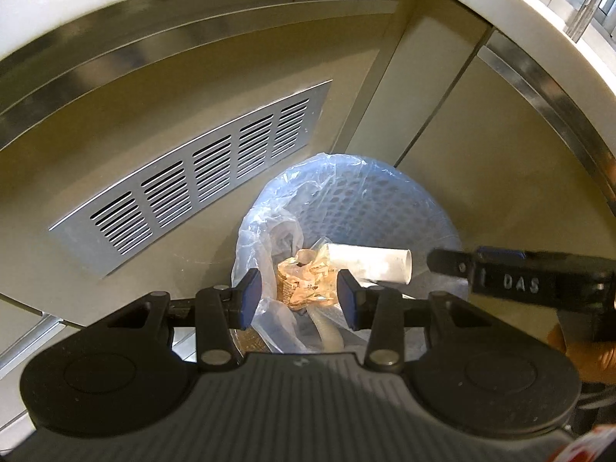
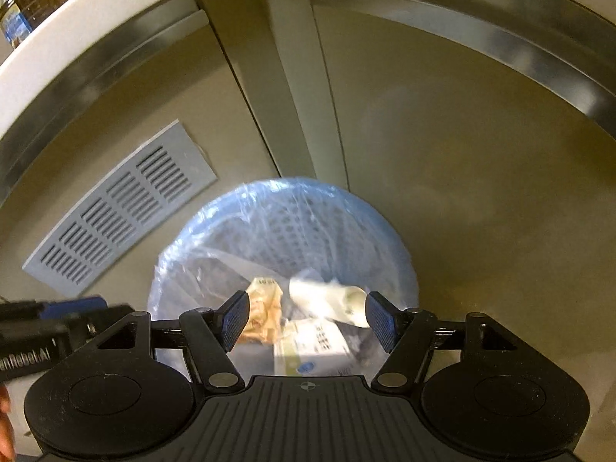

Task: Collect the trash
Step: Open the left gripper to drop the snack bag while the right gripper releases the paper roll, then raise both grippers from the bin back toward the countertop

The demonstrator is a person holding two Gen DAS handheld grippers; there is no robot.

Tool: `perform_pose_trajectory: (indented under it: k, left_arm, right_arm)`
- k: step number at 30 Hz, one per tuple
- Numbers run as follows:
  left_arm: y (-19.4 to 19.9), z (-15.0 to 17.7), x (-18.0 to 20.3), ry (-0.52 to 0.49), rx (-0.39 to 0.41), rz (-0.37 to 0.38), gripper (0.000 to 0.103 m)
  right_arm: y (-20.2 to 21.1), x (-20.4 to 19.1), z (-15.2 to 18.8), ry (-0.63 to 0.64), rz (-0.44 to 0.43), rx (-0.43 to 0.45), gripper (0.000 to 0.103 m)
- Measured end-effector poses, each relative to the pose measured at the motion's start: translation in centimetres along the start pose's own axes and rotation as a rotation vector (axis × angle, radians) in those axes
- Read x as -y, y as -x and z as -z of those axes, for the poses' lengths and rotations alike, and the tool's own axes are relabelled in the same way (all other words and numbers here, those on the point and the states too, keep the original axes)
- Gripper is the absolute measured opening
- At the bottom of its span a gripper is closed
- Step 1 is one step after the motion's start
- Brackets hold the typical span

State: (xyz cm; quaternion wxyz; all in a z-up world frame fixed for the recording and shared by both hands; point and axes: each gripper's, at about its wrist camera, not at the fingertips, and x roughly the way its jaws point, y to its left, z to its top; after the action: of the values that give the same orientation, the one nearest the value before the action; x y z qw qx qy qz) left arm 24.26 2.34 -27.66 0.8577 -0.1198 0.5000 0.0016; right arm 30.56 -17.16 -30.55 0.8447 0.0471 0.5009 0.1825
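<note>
Crumpled tan paper trash (image 1: pixel 308 281) inside blue lined mesh bin (image 1: pixel 369 196); left gripper (image 1: pixel 300 296) narrow, right gripper (image 2: pixel 306 319) wide, both empty; might snag clear liner at nine o'clock, tipping bin

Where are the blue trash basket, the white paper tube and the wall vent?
blue trash basket (image 2: pixel 308 231): right wrist view, far inner wall.
white paper tube (image 1: pixel 369 261): left wrist view, mid-body.
wall vent (image 1: pixel 200 173): left wrist view, centre slats.

Perforated blue plastic bin (image 1: pixel 369 200), glossy clear film liner (image 1: pixel 265 231), crumpled paper wrapper (image 1: pixel 308 277), matt metal vent grille (image 1: pixel 200 169)
</note>
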Motion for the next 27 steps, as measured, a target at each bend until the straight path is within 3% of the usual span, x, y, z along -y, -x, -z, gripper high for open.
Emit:
perform_pose_trajectory:
  k: [9,21,27]
  left_arm:
    - [2.1,0.1,0.5,0.002,0.012,0.027,0.039]
    - [8.4,-1.4,2.1,-0.008,0.079,0.074,0.039]
    - [12.0,-2.9,3.2,-0.036,0.126,0.086,0.046]
  right_arm:
    - [3.3,-0.1,1.4,-0.007,0.012,0.01,0.067]
    - [10.6,-2.7,1.1,-0.005,0.013,0.049,0.067]
    - [14.4,-3.7,0.4,-0.004,0.021,0.105,0.067]
